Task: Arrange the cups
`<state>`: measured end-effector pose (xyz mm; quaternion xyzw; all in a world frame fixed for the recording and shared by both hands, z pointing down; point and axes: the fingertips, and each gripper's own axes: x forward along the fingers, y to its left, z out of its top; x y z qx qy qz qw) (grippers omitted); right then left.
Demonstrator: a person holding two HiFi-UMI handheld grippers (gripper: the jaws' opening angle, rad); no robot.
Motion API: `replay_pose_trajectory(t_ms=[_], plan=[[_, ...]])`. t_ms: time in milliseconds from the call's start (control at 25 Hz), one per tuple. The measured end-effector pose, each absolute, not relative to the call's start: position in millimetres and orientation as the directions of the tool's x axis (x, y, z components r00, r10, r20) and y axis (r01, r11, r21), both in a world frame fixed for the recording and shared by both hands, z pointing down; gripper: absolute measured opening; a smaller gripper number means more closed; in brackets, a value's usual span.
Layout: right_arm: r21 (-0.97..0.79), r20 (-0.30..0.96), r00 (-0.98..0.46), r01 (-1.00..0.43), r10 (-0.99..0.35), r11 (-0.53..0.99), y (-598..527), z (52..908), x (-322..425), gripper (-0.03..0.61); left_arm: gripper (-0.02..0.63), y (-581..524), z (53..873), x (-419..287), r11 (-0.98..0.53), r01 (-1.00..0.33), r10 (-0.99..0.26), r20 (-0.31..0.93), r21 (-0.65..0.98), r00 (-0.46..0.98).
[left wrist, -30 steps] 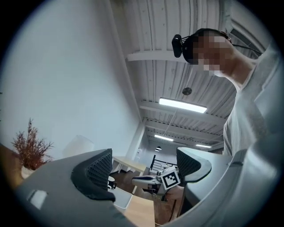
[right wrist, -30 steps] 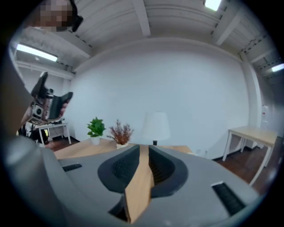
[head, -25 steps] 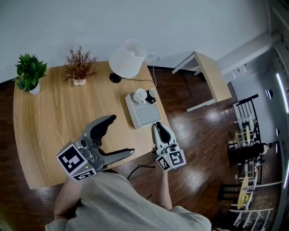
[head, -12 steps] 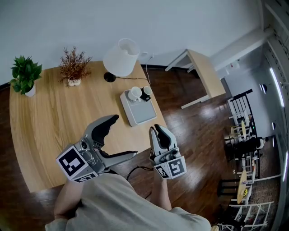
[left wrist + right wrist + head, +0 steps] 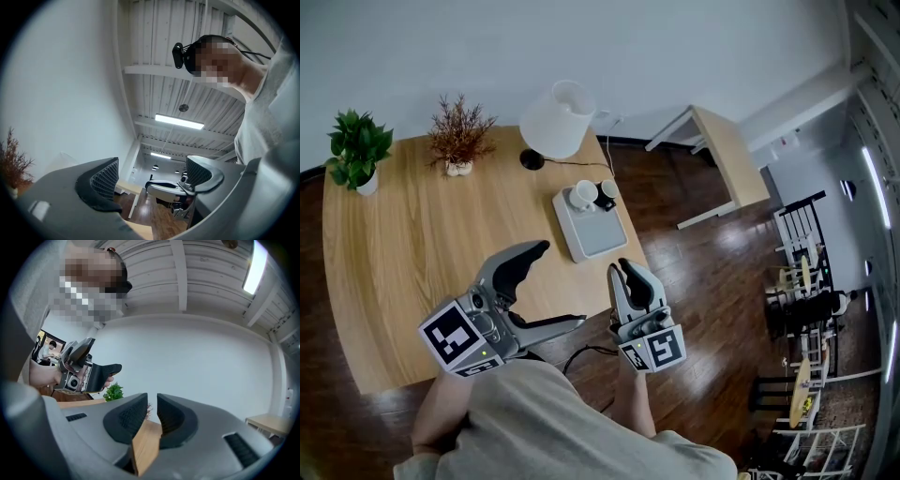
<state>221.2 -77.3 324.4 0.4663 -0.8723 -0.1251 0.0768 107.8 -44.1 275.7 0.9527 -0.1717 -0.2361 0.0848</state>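
A grey tray (image 5: 592, 234) lies near the right edge of the wooden table (image 5: 412, 234). At the tray's far end stand a white cup (image 5: 582, 195) and a dark cup (image 5: 607, 189), side by side. My right gripper (image 5: 623, 269) hovers just in front of the tray's near right corner, shut and empty. In the right gripper view its jaws (image 5: 152, 414) nearly touch, with nothing between them. My left gripper (image 5: 560, 284) is held over the table's near edge, open and empty. The left gripper view (image 5: 152, 176) points upward, across the room and at the ceiling.
A white lamp (image 5: 556, 117) stands behind the tray, and its cord runs off the table. A dried twig plant (image 5: 459, 141) and a green plant (image 5: 358, 150) stand along the far edge. A small wooden side table (image 5: 727, 155) is on the dark floor at the right.
My right gripper has lifted a little and drawn back from the tray, still shut, then held still. The left gripper has stayed where it was, open.
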Motion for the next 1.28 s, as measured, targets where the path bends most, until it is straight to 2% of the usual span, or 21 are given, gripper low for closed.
replay_pose_trajectory(t_ms=[1280], plan=[[0.323, 0.031, -0.511, -0.808, -0.859, 0.492, -71.1, 323.9, 237.2, 0.058, 0.443, -35.4, 278.3, 113.2, -0.931, -0.278, -0.357, -0.419, 0.239, 0.835]])
